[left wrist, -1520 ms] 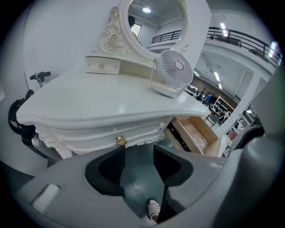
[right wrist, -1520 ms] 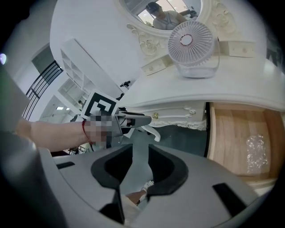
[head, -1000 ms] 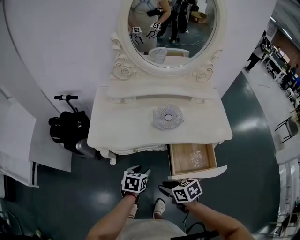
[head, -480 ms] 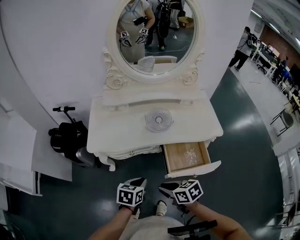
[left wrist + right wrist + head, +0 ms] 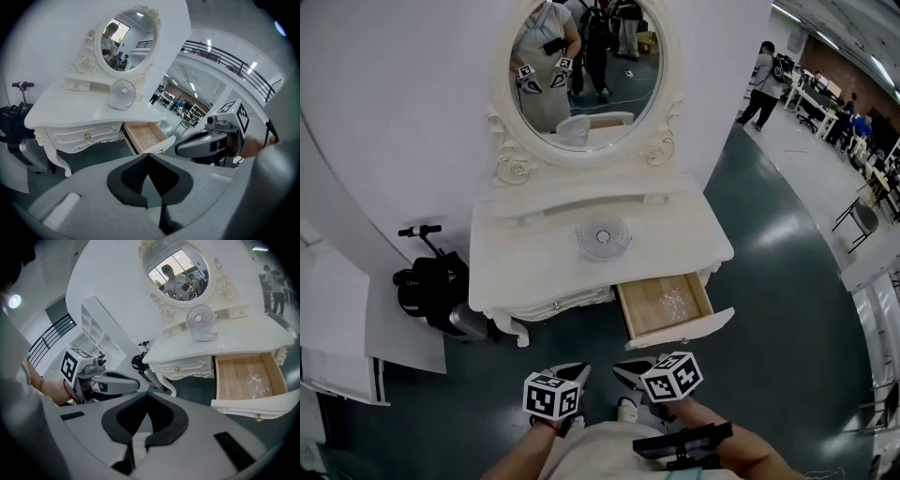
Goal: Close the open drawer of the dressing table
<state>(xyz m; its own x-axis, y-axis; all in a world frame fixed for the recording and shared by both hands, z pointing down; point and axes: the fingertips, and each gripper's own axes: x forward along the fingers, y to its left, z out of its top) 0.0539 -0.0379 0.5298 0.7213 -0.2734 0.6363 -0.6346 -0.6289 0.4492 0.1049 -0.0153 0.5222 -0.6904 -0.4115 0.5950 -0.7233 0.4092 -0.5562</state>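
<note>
Head view: high above the front edge of the dressing table (image 5: 525,267), looking steeply down onto its top.
Left gripper view: low before the dressing table's front, facing it, near.
Right gripper view: low before the same front, angled upward, near.
Shared by all: open drawer (image 5: 661,305), mirror (image 5: 581,66).

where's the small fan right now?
Head view: the small fan stands near the middle of the dressing table top, just in front of the oval mirror; the open drawer is pulled out below it to the right.
</note>
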